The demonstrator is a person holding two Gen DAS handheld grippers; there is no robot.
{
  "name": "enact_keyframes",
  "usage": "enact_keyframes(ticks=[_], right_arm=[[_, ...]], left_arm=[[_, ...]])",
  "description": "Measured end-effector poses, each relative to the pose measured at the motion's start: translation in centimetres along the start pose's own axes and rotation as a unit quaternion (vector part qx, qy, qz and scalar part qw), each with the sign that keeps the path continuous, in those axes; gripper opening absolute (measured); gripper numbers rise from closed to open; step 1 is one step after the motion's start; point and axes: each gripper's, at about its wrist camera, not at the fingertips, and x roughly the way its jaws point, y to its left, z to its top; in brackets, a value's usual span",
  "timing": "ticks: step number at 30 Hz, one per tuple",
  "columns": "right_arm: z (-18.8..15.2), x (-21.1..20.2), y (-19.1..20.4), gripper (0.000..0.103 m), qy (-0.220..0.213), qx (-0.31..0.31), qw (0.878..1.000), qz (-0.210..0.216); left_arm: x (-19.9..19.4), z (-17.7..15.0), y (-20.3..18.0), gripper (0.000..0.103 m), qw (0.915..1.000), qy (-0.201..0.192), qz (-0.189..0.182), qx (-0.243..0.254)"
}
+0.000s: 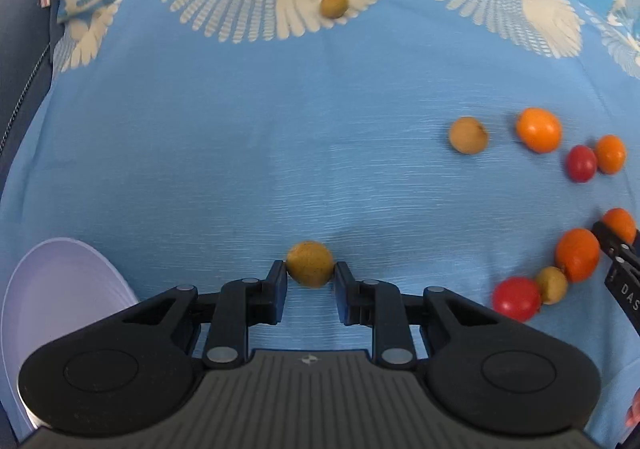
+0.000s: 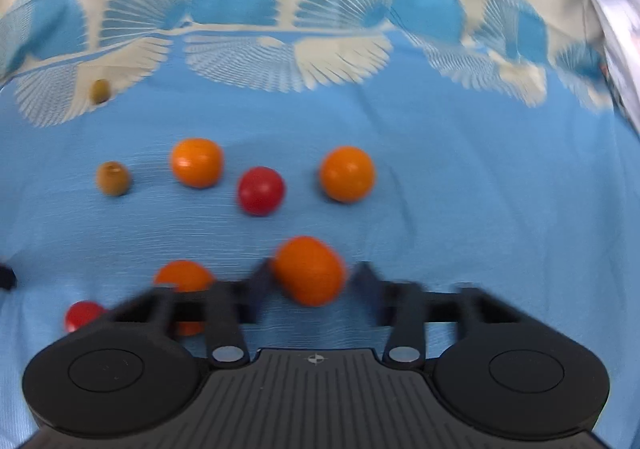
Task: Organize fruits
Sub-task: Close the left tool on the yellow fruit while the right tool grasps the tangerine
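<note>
We list one container: a pale lilac bowl (image 1: 60, 289) at the left edge of the left wrist view, its inside bare as far as we see.

Left gripper (image 1: 311, 285): clenched on a tan-yellow fruit (image 1: 309, 264), both fingers touching its sides, low over the blue patterned cloth (image 1: 280, 149).

Right gripper (image 2: 310, 289): blurred; an orange fruit (image 2: 308, 269) sits between its fingers, but we cannot tell whether they press it.

Loose on the cloth we count, in the right wrist view: two orange fruits (image 2: 197, 162) (image 2: 346, 173), a red one (image 2: 261, 191) between them, a brown fruit (image 2: 113, 178) to their left, another olive-brown fruit (image 2: 100, 91) far off on the white pattern, and an orange (image 2: 184, 281) and a red (image 2: 83, 315) beside the gripper.
</note>
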Motion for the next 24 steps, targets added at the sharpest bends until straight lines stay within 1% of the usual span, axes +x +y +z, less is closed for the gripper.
enact_keyframes(ticks=[3, 8, 13, 18, 24], right_arm=[[0.2, -0.6, -0.5, 0.038, -0.002, 0.025, 1.000, 0.010], [0.0, -2.1, -1.0, 0.038, -0.004, 0.048, 0.999, 0.007], [-0.3, -4.8, -1.0, 0.038, -0.017, 0.059, 0.998, 0.010], [-0.6, -8.7, -0.1, 0.038, -0.036, 0.060, 0.997, 0.021], [-1.2, -14.3, 1.9, 0.038, -0.055, 0.056, 0.995, 0.055]], left_arm=[[-0.8, -0.3, -0.3, 0.028, 0.9998, -0.015, 0.006, 0.011], [-2.2, -1.2, -0.1, 0.028, 0.9993, -0.032, 0.010, 0.017], [-4.7, -1.9, 0.4, 0.028, 0.9985, -0.050, 0.010, 0.020], [-8.7, -3.1, 1.5, 0.028, 0.9975, -0.069, 0.009, 0.015], [-14.8, -5.9, 4.2, 0.028, 0.9952, -0.097, -0.001, 0.008]])
